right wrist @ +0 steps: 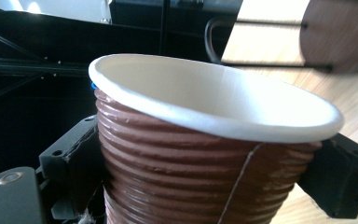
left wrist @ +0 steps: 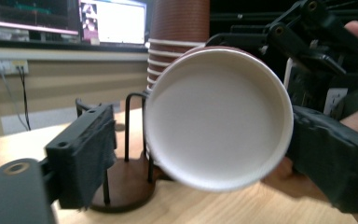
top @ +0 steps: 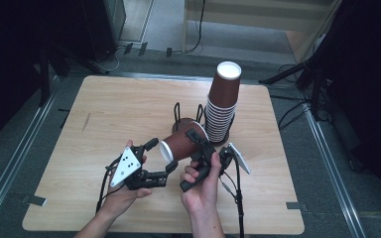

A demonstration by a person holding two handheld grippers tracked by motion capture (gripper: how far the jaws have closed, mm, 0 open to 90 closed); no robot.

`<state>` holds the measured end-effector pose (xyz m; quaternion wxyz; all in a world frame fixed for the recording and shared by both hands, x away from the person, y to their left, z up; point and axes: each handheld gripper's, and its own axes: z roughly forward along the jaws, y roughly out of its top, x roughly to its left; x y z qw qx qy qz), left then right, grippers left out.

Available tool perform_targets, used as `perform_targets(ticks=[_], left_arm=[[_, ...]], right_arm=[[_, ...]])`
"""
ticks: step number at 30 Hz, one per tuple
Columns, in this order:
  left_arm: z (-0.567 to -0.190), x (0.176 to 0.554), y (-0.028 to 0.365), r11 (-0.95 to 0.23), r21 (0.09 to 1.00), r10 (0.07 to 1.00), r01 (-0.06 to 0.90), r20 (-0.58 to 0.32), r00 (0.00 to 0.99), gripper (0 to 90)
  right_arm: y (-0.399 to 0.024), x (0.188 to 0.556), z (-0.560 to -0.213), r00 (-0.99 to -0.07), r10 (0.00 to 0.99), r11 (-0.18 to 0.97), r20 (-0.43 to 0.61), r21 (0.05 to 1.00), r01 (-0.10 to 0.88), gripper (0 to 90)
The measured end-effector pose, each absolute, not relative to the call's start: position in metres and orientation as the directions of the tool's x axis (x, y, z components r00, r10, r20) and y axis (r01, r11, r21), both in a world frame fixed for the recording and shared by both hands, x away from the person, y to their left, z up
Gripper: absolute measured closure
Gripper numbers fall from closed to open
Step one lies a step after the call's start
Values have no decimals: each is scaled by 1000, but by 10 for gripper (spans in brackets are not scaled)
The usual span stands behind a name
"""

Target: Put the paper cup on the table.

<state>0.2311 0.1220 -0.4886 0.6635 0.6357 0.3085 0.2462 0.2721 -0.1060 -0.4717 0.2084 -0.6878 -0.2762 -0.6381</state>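
Observation:
A brown ribbed paper cup (top: 181,143) lies tilted on its side above the table, white mouth toward the left. My right gripper (top: 198,144) is shut on its body; in the right gripper view both black jaws press the ribbed wall (right wrist: 191,163). My left gripper (top: 161,156) stands open at the cup's mouth. In the left gripper view the white rim (left wrist: 219,116) sits between its jaws, the left pad (left wrist: 86,154) clearly apart from it and the right pad (left wrist: 335,163) close against the rim.
A tall stack of upturned brown cups (top: 223,104) stands at the table's back right, beside a wire cup holder on a round brown base (top: 181,121). The wooden table (top: 119,109) has bare room to the left. Cables trail down from both grippers.

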Motion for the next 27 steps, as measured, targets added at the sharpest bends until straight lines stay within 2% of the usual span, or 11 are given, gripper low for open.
perform_targets(ticks=[4,7,14,17,22,27], left_arm=[[-491,230,130,59,993,712,99,-111,693,0],[-495,230,139,70,989,724,133,-143,675,0],[-521,227,169,12,979,775,204,-138,617,0],[-527,226,181,17,978,785,207,-141,603,0],[-532,223,192,17,978,797,206,-137,588,0],[-534,223,204,21,978,818,210,-138,559,0]], right_arm=[[-115,273,-469,-13,180,-770,984,149,621,109],[-122,273,-469,-29,245,-771,969,212,600,109],[-132,269,-472,-58,432,-733,900,388,558,108],[-139,267,-474,-88,469,-714,879,436,548,107],[-152,264,-477,-98,482,-715,871,455,531,107],[-163,262,-480,-115,553,-678,825,526,514,107]])
